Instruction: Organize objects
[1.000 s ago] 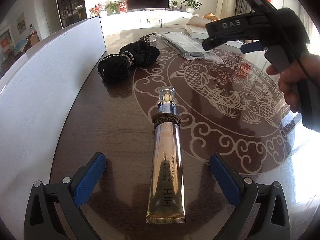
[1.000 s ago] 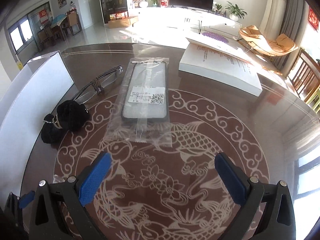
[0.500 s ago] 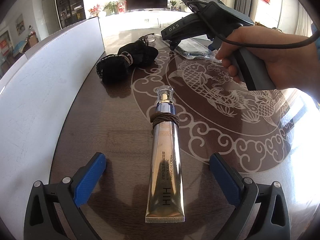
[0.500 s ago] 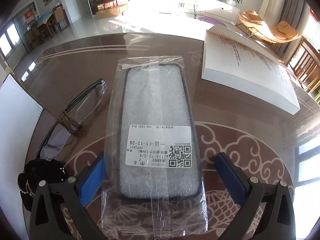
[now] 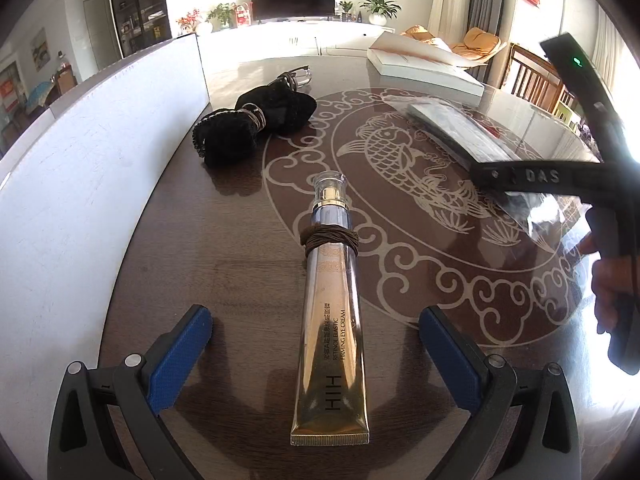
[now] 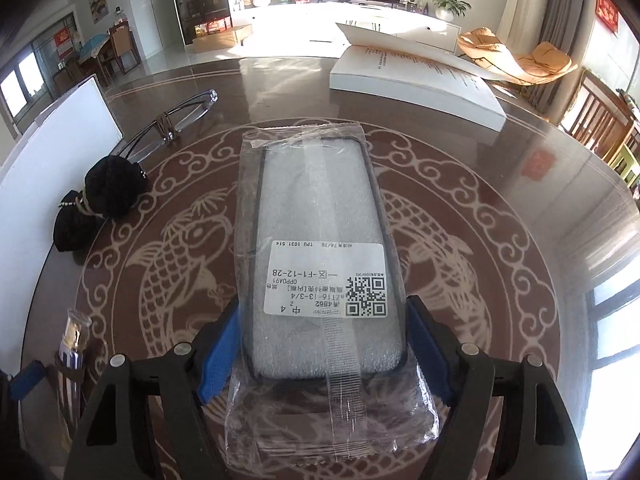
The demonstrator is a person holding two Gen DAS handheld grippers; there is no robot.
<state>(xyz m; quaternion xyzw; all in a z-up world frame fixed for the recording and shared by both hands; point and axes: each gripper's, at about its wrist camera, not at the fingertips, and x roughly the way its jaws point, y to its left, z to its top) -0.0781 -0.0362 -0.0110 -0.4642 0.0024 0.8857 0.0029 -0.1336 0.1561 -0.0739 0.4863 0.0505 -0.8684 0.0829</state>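
Observation:
A phone case in a clear plastic packet [image 6: 320,208] with a white label lies lengthwise between the fingers of my right gripper [image 6: 322,344]. The jaws are closing and both blue pads [image 6: 218,344] press on the packet's sides near its near end. In the left wrist view the packet [image 5: 460,132] slopes above the table at the right. A gold eye cream tube [image 5: 332,320] with a brown band round its neck lies on the table. My left gripper [image 5: 316,348] stands open astride the tube's flat end, with its pads clear of it.
A white box wall [image 5: 80,184] runs along the left. A black fabric bundle [image 5: 256,124] and folded glasses [image 6: 176,120] lie beside it. An open white book [image 6: 412,80] sits at the far right of the round brown table [image 5: 224,240]. A hand [image 5: 608,280] holds the right gripper's handle.
My right gripper swept out over the packet, its jaws narrowed onto it, and it came back toward the near right with the packet. The left gripper and tube stayed still.

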